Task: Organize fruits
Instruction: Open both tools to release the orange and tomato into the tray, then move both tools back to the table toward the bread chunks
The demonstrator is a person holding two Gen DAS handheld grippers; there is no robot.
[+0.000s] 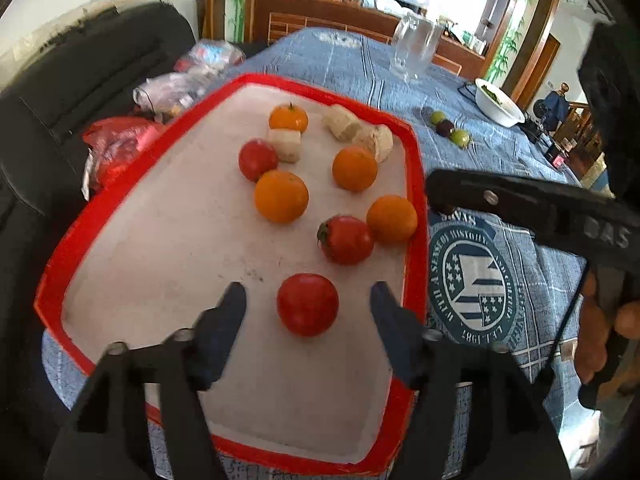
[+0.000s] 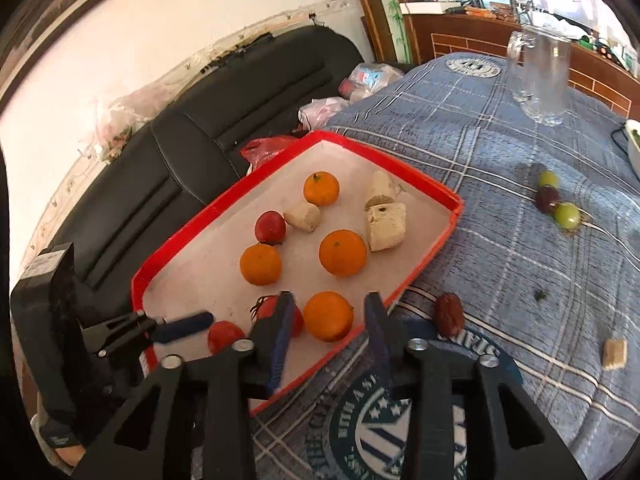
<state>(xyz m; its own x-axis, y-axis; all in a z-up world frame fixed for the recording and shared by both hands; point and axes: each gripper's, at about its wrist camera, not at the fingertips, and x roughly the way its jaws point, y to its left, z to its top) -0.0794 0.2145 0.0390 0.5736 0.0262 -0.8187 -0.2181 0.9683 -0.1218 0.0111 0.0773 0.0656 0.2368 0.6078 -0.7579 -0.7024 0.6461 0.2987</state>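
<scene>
Fingers of both grippers [image 1: 308, 300] [image 2: 328, 316] gape, gripping nothing.
Left straddles a tomato [image 1: 307, 304]; a bump could roll it across the tray [image 1: 52, 276].

tray [image 1: 416, 184]: on desk [image 1: 500, 168], left part | oranges [image 1: 281, 196], tomatoes [image 1: 307, 304], bread chunks [image 1: 340, 122]: in tray | grapes [image 1: 450, 130], date [image 2: 449, 314]: on desk, right of tray | glass jug [image 1: 414, 46]: behind tray

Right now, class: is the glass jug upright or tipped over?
Upright: the jug stands on its base on the blue cloth, mouth up.
</scene>
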